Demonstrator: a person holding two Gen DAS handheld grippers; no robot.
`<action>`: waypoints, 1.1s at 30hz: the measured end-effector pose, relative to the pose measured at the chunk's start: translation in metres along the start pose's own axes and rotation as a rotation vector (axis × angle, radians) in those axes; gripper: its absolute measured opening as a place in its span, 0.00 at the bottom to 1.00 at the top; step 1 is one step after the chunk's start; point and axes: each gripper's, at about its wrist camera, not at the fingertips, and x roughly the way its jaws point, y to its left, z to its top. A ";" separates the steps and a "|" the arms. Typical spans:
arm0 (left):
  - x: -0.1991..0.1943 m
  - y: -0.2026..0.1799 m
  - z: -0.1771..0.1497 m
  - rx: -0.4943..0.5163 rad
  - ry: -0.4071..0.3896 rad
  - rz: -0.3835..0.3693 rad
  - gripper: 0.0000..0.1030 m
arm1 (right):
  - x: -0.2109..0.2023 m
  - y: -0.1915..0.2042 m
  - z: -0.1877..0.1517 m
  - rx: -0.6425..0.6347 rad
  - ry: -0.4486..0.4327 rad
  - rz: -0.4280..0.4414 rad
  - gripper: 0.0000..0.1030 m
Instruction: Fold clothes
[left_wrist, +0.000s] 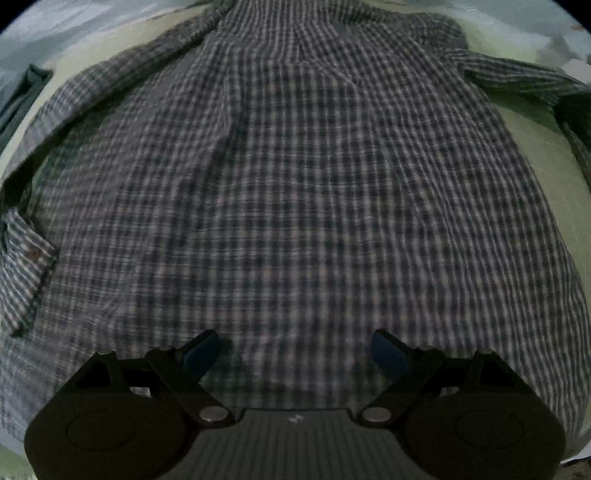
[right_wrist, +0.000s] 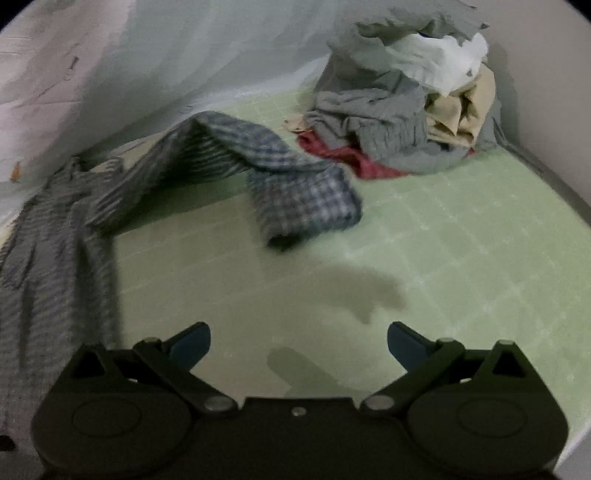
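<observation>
Left wrist view showed our left tongs (left_wrist: 295, 350) spread wide and empty over one checked shirt (left_wrist: 295, 184), laid flat on the green worktop (left_wrist: 535, 147), probably for folding. Our right tongs (right_wrist: 299, 343), also wide and empty, hung above bare worktop near its one sleeve (right_wrist: 295, 188). We counted one clothes pile (right_wrist: 402, 110) beyond.

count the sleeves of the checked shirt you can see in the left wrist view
2. One sleeve of the blue-and-white checked cotton shirt lies at the left edge, its buttoned cuff folded beside the body; the other sleeve stretches out at top right over the green mat.
</observation>
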 end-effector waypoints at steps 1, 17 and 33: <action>0.001 -0.002 0.004 -0.003 0.002 0.004 0.89 | 0.006 -0.003 0.007 -0.021 0.001 -0.003 1.00; 0.029 -0.020 0.052 0.134 0.137 0.033 1.00 | 0.090 -0.032 0.083 0.007 -0.028 0.021 0.79; 0.038 -0.016 0.070 0.147 0.170 -0.031 1.00 | 0.027 0.013 0.066 -0.563 -0.398 -0.549 0.09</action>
